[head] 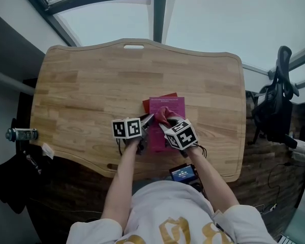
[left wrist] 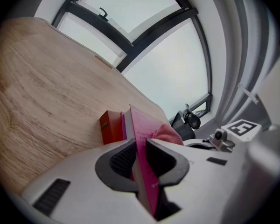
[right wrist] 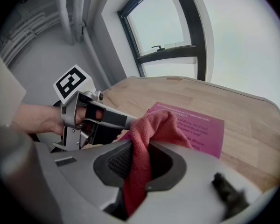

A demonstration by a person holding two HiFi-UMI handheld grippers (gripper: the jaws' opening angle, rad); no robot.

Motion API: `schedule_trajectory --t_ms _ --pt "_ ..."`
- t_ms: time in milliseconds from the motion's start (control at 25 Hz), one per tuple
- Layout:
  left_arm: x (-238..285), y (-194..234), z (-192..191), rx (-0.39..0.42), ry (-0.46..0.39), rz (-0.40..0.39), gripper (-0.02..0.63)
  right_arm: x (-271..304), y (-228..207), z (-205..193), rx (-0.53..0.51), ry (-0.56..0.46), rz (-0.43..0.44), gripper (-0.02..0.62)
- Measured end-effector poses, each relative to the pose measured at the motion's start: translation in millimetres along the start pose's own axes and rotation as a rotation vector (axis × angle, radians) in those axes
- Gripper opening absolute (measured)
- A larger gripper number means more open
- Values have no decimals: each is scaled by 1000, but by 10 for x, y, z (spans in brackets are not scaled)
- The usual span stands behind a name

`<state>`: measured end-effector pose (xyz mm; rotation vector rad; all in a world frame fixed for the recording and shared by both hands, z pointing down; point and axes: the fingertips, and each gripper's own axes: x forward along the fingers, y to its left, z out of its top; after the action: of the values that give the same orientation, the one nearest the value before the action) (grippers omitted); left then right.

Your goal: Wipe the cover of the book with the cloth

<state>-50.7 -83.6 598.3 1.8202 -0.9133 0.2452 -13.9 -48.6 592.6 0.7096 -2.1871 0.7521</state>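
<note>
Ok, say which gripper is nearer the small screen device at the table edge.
Right. The right gripper sits directly above the device in the head view; the left gripper is off to the upper left.

Nothing legible.
- Book [right wrist: 196, 125] cover: lines of dark print, too blurred to read.
- Orange box [left wrist: 111, 127] at book's 11 o'clock: dark label, illegible.
- Left marker cube [head: 127, 128] and right marker cube [head: 181, 134]: black-white square codes only.
- Blue screen [head: 183, 174] at book's 6 o'clock: unreadable.

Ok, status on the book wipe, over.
Left gripper shut on book edge. Right gripper shut on cloth, laid over book. Orange box beside book, clear of cloth.
</note>
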Motion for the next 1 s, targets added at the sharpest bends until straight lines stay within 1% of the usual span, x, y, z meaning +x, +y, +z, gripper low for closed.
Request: schedule_trajectory --t_ms 1000 --pt "0 -2 13 2 3 -4 74 -70 276 -208 -74 10 32 71"
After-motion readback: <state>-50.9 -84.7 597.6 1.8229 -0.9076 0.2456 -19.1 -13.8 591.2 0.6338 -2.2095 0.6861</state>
